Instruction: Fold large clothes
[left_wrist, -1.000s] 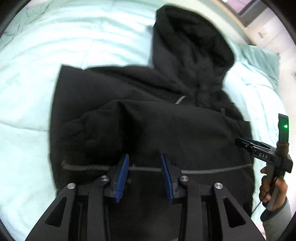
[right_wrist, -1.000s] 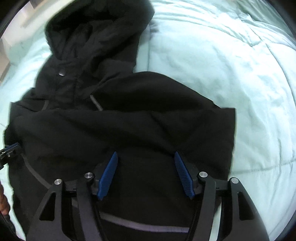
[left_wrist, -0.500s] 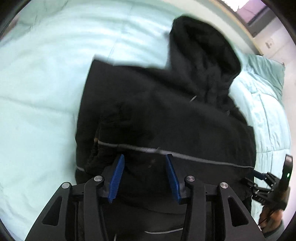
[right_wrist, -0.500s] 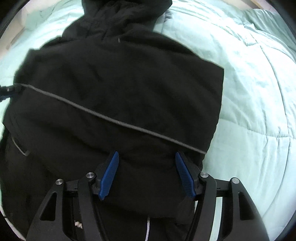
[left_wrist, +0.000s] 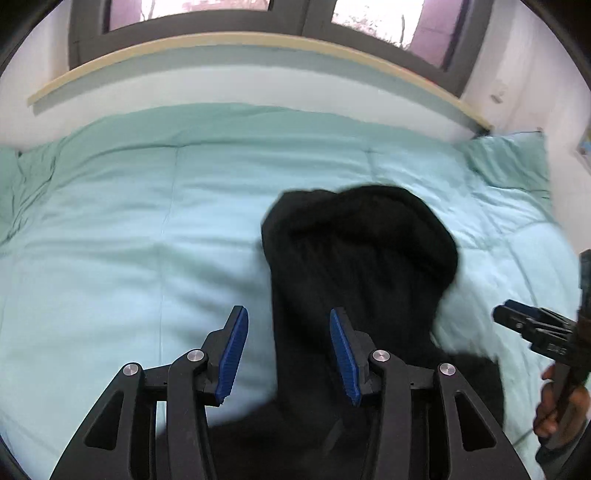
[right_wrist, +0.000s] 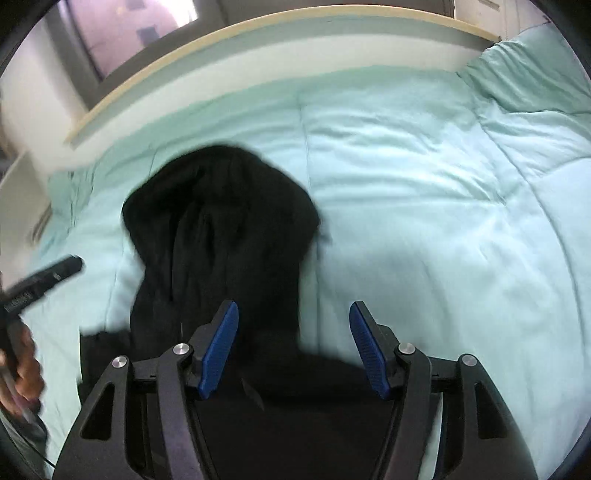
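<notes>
A black hooded jacket lies on a light green duvet, its hood pointing toward the window wall. It also shows in the right wrist view. My left gripper is open and empty, held above the jacket's left edge below the hood. My right gripper is open and empty above the jacket's right edge. The jacket's lower body is hidden under both grippers. Each gripper shows at the edge of the other's view, the right one and the left one.
The duvet covers a wide bed. A wooden ledge and a window run along the far side. A green pillow lies at the far right corner, also in the right wrist view.
Both grippers have lifted and tipped up from the folded body of the jacket toward the hood and the far wall. The folded body has dropped out of view below them.
</notes>
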